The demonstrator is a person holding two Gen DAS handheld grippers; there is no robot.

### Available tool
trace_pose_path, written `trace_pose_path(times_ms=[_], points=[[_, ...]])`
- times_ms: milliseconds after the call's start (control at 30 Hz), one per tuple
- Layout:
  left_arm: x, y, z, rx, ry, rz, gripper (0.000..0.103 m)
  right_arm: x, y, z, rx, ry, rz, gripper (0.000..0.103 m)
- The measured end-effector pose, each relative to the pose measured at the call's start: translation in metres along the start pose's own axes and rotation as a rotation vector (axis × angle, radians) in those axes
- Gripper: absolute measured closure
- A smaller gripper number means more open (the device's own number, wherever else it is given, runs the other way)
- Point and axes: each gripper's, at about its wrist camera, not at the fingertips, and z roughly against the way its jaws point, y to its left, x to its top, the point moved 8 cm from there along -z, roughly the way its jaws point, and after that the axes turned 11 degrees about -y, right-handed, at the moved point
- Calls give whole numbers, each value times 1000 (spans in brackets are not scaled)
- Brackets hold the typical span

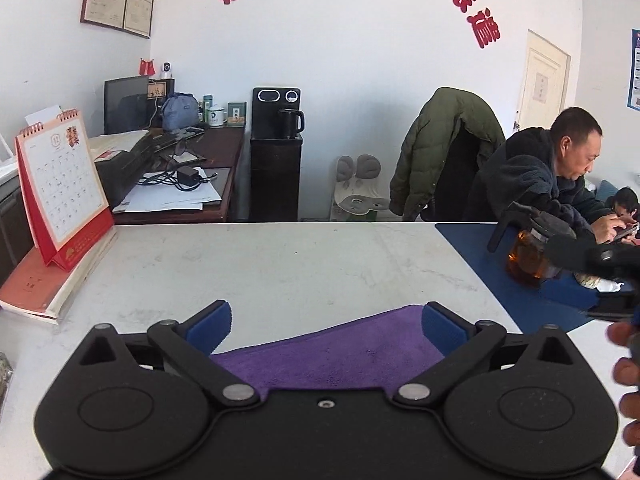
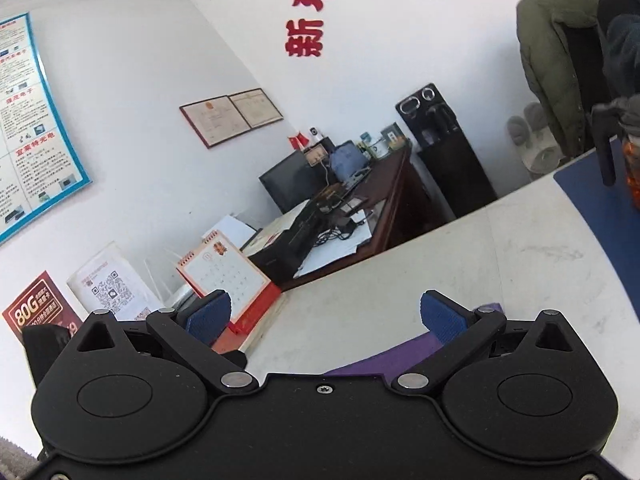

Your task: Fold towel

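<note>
A pale, scuffed worktop (image 1: pixel 280 264) is seen in both wrist views. A dark blue mat (image 1: pixel 500 272) is laid on its right portion, reaching the far edge. On the mat a glass teapot (image 1: pixel 528 252) with amber liquid and a black handle is noted. At the left edge of the worktop a red desk calendar (image 1: pixel 60 184) is stood upright on a flat red-and-white pad.

The purple towel (image 1: pixel 332 348) is spread flat on the worktop near its front edge, directly under the left gripper (image 1: pixel 324 320); a corner of it is recorded just inside the right-hand blue pad. In the right wrist view only a narrow strip of the towel (image 2: pixel 400 354) is seen, low beneath the right gripper (image 2: pixel 324 312), its edge running toward the right-hand pad.

Both grippers are held wide apart at the fingers, and nothing is clamped by either. The blue pads of the left gripper are poised above the towel; contact cannot be judged. The right gripper is tilted, pointed toward the calendar (image 2: pixel 228 276).

At the right edge of the left view, fingers of a hand (image 1: pixel 626 372) are partly seen.
</note>
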Motion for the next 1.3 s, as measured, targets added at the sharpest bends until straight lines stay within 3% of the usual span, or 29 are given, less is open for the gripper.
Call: trace_pose_path(times_ms=[100,200,333,500,700,1300], points=[[-4,0,-5,12,43,-24,1,-11,-4,-10,-57,30,42,0],[-13,4,-11,6,85,14,1,-30,-2,-21,-93,105,111,0],[-33,17,-24,90,199,68,1,-59,-1,-42,-142,252,137,0],[-53,36,-29,182,312,104,1,-88,11,-49,-131,378,171,0],[-59,41,-29,190,333,98,1,-109,31,-50,-91,465,243,0],[-65,39,-31,177,362,89,1,-115,21,-54,-146,492,194,0]])
